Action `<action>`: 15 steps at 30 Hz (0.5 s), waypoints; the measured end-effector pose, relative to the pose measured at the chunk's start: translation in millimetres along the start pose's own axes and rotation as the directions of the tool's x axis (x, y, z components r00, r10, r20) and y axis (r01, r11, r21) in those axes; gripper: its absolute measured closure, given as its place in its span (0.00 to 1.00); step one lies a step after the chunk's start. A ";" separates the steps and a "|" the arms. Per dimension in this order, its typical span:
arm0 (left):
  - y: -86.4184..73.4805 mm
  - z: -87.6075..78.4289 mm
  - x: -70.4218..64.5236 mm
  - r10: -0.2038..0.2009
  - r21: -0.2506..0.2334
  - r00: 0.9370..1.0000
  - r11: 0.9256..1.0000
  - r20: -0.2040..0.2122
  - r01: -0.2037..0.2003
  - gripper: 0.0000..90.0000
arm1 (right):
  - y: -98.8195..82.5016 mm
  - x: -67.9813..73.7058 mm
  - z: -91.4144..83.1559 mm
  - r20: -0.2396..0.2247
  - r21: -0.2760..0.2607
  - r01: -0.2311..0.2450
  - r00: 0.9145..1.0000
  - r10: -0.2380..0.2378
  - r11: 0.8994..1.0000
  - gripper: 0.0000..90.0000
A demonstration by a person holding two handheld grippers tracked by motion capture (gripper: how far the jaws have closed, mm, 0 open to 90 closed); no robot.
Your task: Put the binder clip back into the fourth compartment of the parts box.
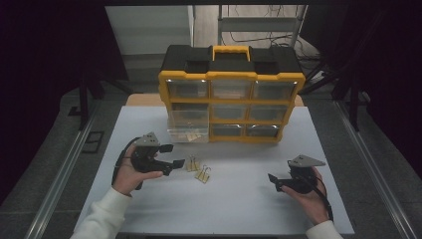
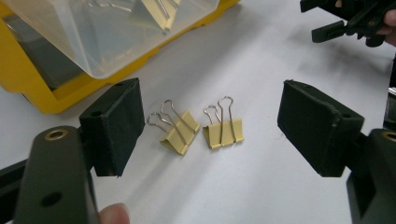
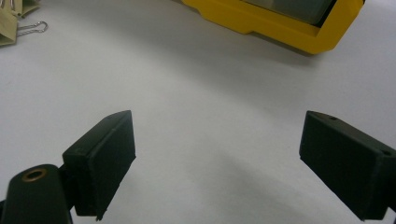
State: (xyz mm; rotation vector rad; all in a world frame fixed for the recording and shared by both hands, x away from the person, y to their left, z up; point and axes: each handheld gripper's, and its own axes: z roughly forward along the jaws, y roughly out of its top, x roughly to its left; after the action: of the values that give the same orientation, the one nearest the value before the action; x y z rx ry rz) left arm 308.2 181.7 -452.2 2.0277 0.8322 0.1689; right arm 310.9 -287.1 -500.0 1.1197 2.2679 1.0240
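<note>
White tabletop (image 1: 239, 199) carries two yellow binder clips (image 2: 203, 128) before our left gripper (image 2: 210, 126), jaws spread, nothing held; our right gripper (image 3: 217, 154) likewise gapes empty.

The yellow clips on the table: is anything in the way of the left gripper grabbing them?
Nothing visible is. The two binder clips lie on bare table, in the gap ahead of the open left gripper; the pulled-out clear drawer sits farther back.

The left hand-held gripper (image 1: 175, 155) points away from the person, jaws wide apart; the right hand-held gripper (image 1: 273, 181) gapes equally, aimed leftward.
</note>
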 end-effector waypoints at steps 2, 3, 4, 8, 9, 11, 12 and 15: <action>-0.9 2.1 -0.9 0.003 0.007 1.000 1.000 0.006 -0.003 0.26 | 0.0 0.2 0.1 -0.001 0.001 0.001 1.000 -0.001 1.000 0.12; -1.4 3.5 -1.6 0.004 0.014 1.000 1.000 0.009 -0.004 0.26 | 0.0 0.3 0.1 -0.001 0.001 0.001 1.000 -0.001 1.000 0.12; -1.7 4.4 -1.8 0.005 0.016 1.000 1.000 0.009 -0.005 0.26 | 0.0 0.3 0.1 -0.001 0.001 0.001 1.000 -0.001 1.000 0.12; -2.6 7.8 -2.7 0.001 0.023 1.000 1.000 0.017 -0.001 0.26 | 0.0 0.4 0.3 0.000 0.002 0.002 1.000 -0.002 1.000 0.12; -2.9 9.1 -2.7 0.002 0.024 1.000 1.000 0.020 -0.003 0.26 | -0.1 0.4 0.3 0.000 0.002 0.002 1.000 -0.002 1.000 0.12; -3.8 12.1 -3.3 -0.001 0.032 1.000 0.999 0.027 0.000 0.26 | -0.1 0.3 0.4 0.000 0.003 0.002 1.000 -0.002 1.000 0.12; -4.0 14.2 -3.6 0.004 0.040 1.000 0.999 0.029 -0.005 0.26 | -0.1 0.3 0.5 0.000 0.003 0.002 1.000 -0.002 1.000 0.12; -4.7 18.9 -5.7 0.005 0.050 0.999 0.999 0.036 -0.007 0.26 | -0.1 0.3 0.6 -0.001 0.003 0.004 1.000 -0.004 1.000 0.12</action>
State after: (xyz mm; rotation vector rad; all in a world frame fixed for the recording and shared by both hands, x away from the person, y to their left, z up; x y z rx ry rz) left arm 309.5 166.6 -465.8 2.0739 0.8159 0.1162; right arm 311.0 -286.6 -500.5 1.1162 2.2724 1.0195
